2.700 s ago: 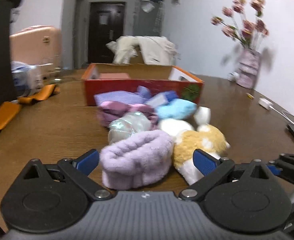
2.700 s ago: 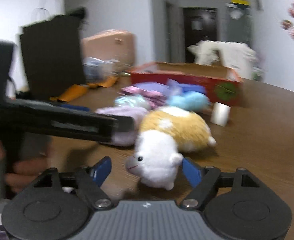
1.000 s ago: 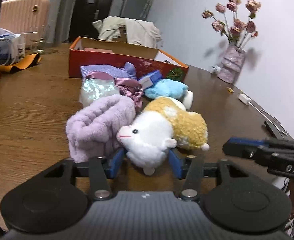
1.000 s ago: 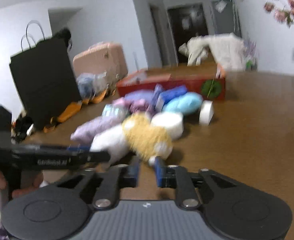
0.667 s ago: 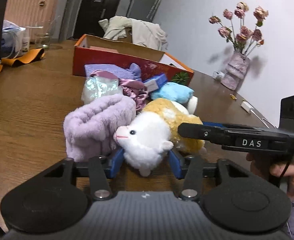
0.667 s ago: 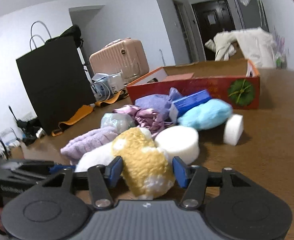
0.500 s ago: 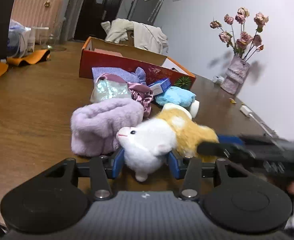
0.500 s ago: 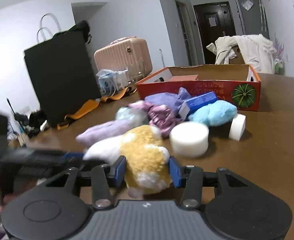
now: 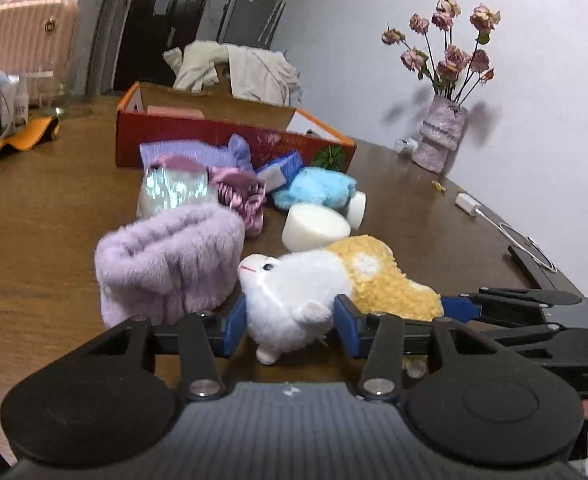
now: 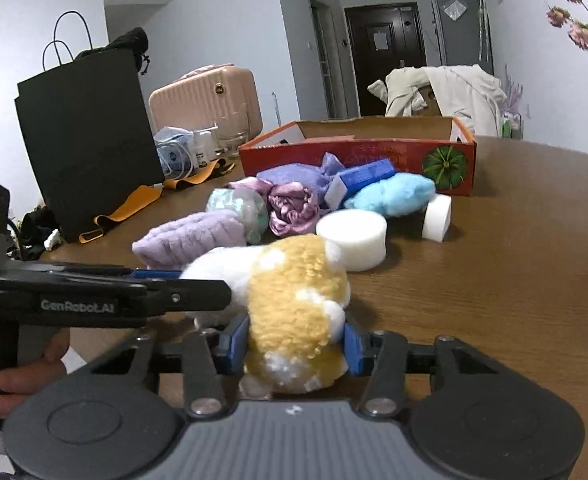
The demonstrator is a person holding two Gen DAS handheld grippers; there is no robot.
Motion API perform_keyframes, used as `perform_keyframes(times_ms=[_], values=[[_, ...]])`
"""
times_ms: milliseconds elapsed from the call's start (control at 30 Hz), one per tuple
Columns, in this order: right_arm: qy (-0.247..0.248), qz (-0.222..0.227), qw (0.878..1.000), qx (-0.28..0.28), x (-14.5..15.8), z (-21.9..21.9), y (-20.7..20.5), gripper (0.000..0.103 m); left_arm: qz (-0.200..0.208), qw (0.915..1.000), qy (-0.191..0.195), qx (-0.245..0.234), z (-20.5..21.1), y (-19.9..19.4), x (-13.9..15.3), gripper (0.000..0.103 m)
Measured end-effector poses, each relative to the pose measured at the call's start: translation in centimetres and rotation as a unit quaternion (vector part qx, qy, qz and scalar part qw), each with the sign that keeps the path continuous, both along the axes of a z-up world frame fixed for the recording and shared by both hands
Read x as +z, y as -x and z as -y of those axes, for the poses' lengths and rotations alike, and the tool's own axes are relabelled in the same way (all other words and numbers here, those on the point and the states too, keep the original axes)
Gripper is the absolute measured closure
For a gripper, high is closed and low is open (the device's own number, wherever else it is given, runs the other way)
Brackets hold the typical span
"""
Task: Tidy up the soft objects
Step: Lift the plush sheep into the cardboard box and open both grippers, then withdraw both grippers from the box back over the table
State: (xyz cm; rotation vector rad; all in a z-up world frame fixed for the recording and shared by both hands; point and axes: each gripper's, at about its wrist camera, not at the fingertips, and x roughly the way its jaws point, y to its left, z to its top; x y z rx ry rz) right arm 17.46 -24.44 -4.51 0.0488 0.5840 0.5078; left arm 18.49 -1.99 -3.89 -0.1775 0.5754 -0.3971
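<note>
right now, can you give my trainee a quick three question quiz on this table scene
1. True or false: both the left gripper and the right gripper have their fingers around the same plush toy.
2. Which end of the plush toy sits between the right gripper's fingers: a) white head, b) yellow rear?
3. What lies against the left side of the plush toy's head in the left wrist view?

Key: 1 true. 2 b. 3 the fuzzy lilac pouch.
</note>
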Motion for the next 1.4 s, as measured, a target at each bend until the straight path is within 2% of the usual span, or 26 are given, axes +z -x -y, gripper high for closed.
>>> perform_keyframes(times_ms=[100,200,300,400,567,633,700,800,867,967,1067,1200,1300,1400], values=[[-0.018,0.012,1.000,0.005,1.8,0.8,-0.4,0.058,0.005,0.9999,0.014,0.003,0.1,-0.8,2.2,0.055],[-0.043,0.030,0.999,0.006,4.7,2.5,-3.1,0.058,0.022,0.9996,0.014,-0.011,0.7,-4.0,5.8,0.056],[-0.047,0.057,0.997,0.003,7.9,3.8,-8.0,0.058,0.043,0.9988,0.004,-0.022,1.9,-9.6,9.2,0.056],[-0.033,0.062,0.998,-0.007,10.2,4.3,-14.9,0.058,0.038,0.9989,-0.017,-0.023,3.6,-17.7,11.2,0.056],[-0.012,0.011,0.999,-0.030,10.2,4.2,-28.0,0.059,-0.006,0.9979,-0.064,-0.009,6.5,-30.9,10.2,0.054],[0.004,-0.011,0.999,-0.046,9.5,4.0,-32.6,0.060,-0.051,0.9976,-0.048,0.000,6.8,-35.8,9.0,0.055],[0.007,-0.034,0.998,-0.058,8.6,3.9,-36.2,0.060,-0.077,0.9962,-0.040,0.001,6.7,-39.8,7.5,0.053],[0.013,-0.059,0.996,-0.068,7.0,3.7,-40.1,0.060,-0.092,0.9948,-0.043,0.005,6.7,-43.0,5.6,0.054],[0.030,-0.069,0.994,-0.073,6.0,3.1,-41.6,0.060,-0.099,0.9937,-0.051,0.014,6.6,-44.3,4.4,0.054],[0.075,-0.058,0.991,-0.090,4.8,1.8,-42.5,0.055,-0.105,0.9919,-0.066,0.029,6.4,-44.6,3.4,0.052],[0.109,-0.041,0.988,-0.103,4.3,0.7,-42.3,0.048,-0.102,0.9921,-0.063,0.036,5.6,-43.9,3.8,0.046],[0.128,-0.026,0.985,-0.109,5.7,0.3,-41.1,0.047,-0.062,0.9943,-0.078,0.037,5.1,-41.1,7.2,0.042],[0.114,-0.005,0.987,-0.114,8.9,1.1,-39.1,0.047,-0.032,0.9957,-0.077,0.041,4.2,-38.4,10.9,0.040],[0.096,0.026,0.989,-0.112,13.2,2.3,-35.6,0.044,0.007,0.9953,-0.083,0.049,3.4,-34.5,15.2,0.032]])
